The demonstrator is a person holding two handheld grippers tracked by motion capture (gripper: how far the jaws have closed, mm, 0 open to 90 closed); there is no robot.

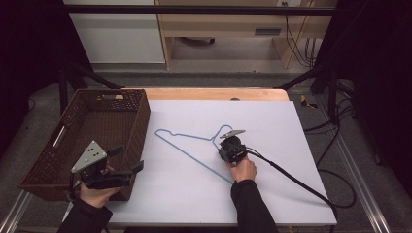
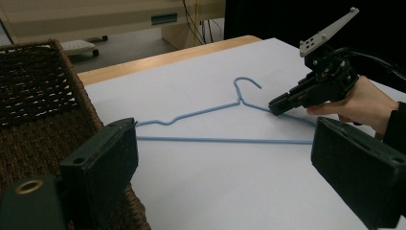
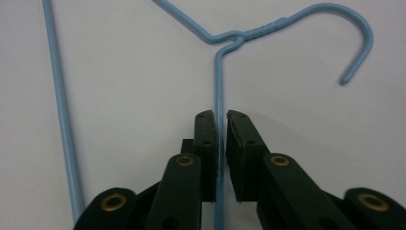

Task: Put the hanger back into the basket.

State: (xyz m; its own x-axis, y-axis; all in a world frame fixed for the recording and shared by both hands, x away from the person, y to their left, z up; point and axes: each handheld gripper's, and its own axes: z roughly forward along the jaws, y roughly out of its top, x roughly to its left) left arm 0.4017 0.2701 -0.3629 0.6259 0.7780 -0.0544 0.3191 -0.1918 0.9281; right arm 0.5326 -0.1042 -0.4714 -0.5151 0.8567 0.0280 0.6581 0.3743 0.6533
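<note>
Wicker basket walls the left; white sheet rightward lies open.

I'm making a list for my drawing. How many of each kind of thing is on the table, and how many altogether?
Blue wire hanger: 1
Brown woven basket: 1
Hand-held grippers: 2, the left gripper and the right gripper
Total: 4
</note>
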